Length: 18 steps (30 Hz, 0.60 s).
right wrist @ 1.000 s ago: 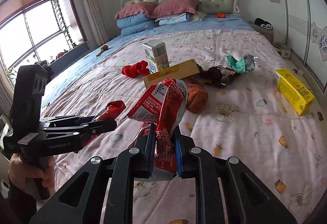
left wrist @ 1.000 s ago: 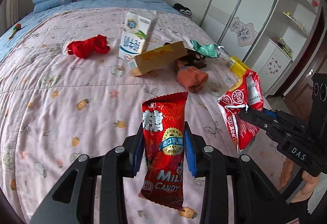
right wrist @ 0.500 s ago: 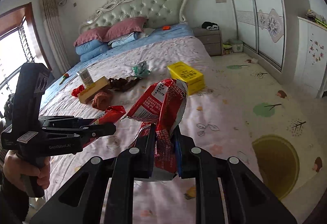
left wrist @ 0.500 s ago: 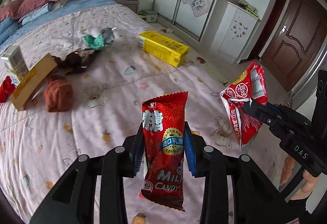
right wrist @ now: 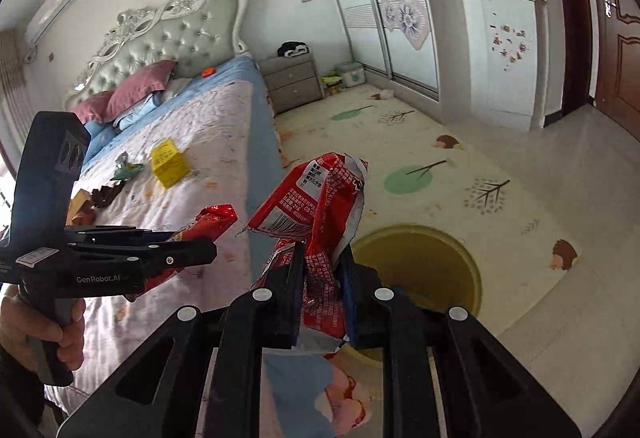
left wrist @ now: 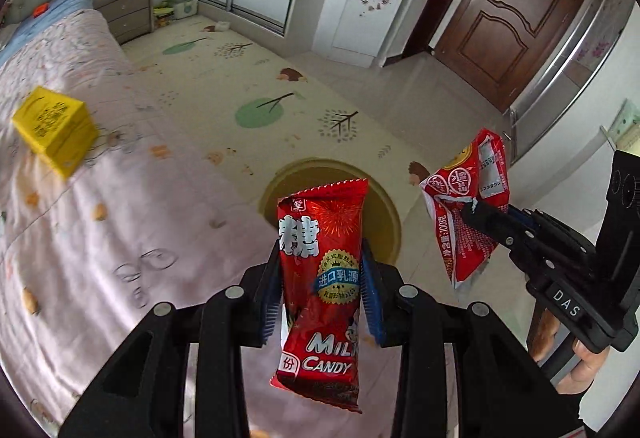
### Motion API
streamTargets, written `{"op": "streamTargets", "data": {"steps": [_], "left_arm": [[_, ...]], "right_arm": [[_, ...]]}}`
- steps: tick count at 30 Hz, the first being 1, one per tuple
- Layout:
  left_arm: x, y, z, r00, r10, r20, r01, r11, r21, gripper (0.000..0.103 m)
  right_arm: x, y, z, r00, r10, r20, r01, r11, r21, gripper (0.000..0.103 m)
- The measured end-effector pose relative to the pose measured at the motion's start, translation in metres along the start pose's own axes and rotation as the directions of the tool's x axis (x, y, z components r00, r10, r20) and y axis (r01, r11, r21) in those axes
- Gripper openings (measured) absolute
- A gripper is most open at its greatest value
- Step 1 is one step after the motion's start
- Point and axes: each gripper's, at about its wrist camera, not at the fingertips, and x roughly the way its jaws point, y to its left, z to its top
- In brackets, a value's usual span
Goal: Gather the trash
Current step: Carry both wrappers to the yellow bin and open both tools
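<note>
My left gripper [left wrist: 322,282] is shut on a red milk candy wrapper [left wrist: 320,238] that stands upright between its blue pads. My right gripper [right wrist: 320,278] is shut on a crumpled red snack wrapper [right wrist: 316,198]. Each gripper shows in the other's view: the right one [left wrist: 476,210] with its wrapper [left wrist: 468,198] at the right of the left wrist view, the left one [right wrist: 208,250] with its wrapper [right wrist: 204,222] at the left of the right wrist view. A round yellow bin [right wrist: 424,262] stands on the floor mat beside the bed's foot, just beyond both wrappers [left wrist: 384,214].
On the pink bed cover [left wrist: 80,238] lie a yellow box [left wrist: 52,130], a green wrapper [right wrist: 126,168] and dark and brown litter [right wrist: 102,194]. A nightstand [right wrist: 294,80], white wardrobes [right wrist: 400,18] and a brown door [left wrist: 508,22] line the room. A hand [right wrist: 40,334] holds the left gripper.
Both grippers have swung right, from over the bed's middle to its foot edge, each still holding its wrapper. The yellow bin and the floor mat have come into view.
</note>
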Motion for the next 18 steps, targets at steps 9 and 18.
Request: {"op": "streamTargets", "data": {"steps": [9,18], "left_arm": [[0.072,-0.022,0.047,0.994,-0.084,-0.069,0.083,0.996,-0.029,0.036],[0.13,-0.006,0.08,0.981,-0.125,-0.149,0.109,0.988,-0.109,0.036]], "right_arm": [[0.038,-0.059,-0.007,0.996,-0.062,-0.07,0.067,0.996,0.067,0.017],[0.086,-0.075,0.002,0.988,-0.094,-0.124,0.101,0.994,0.05,0.018]]}}
